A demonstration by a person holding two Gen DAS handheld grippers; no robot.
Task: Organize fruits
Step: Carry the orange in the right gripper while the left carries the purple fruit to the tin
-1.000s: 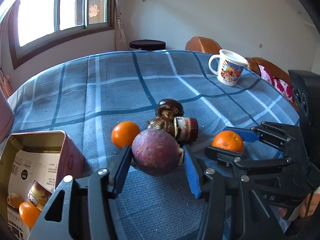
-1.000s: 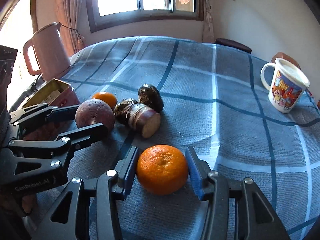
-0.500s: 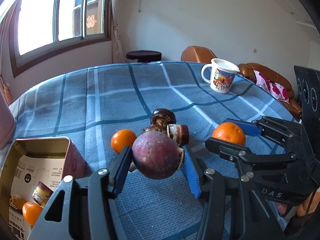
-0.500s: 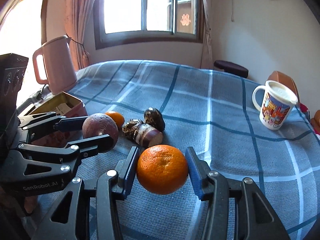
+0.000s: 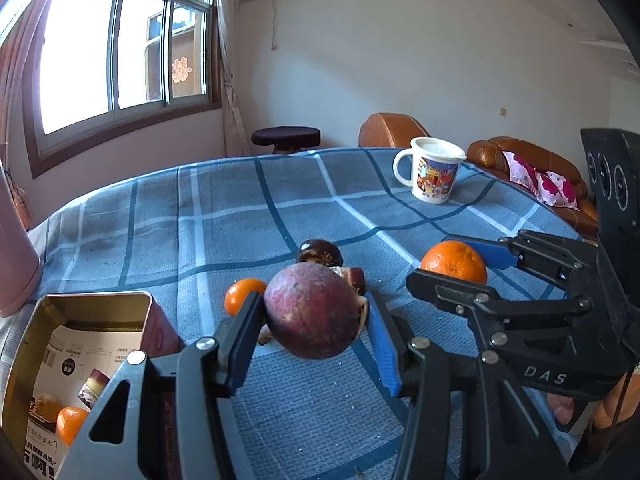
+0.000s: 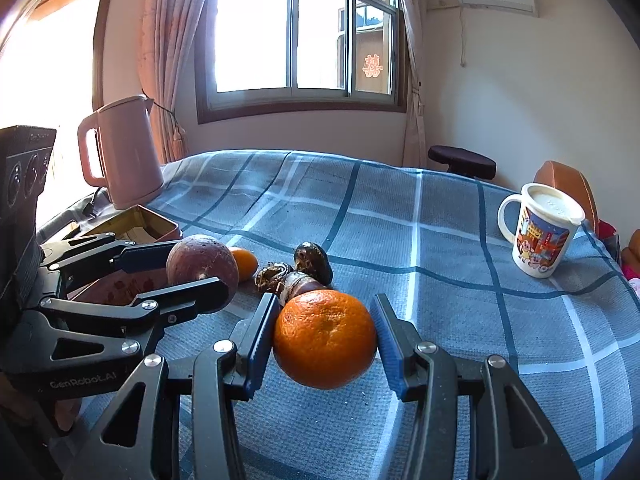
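My left gripper (image 5: 312, 312) is shut on a round purple fruit (image 5: 314, 310) and holds it above the blue checked tablecloth. My right gripper (image 6: 325, 332) is shut on a large orange (image 6: 325, 338), also lifted; this orange shows in the left wrist view (image 5: 454, 261). A small orange (image 5: 242, 300) and several dark brown fruits (image 5: 320, 252) lie on the cloth behind. An open gold tin (image 5: 76, 364) at the lower left holds a small orange (image 5: 70, 422) and printed paper.
A white cartoon mug (image 5: 434, 174) stands at the far right of the table. A pink kettle (image 6: 122, 152) stands at the far left beside the tin (image 6: 140, 226). Sofa and stool lie beyond the table edge.
Both grippers have risen with their fruits, so the table and the remaining fruits look lower and farther. The grips are unchanged.
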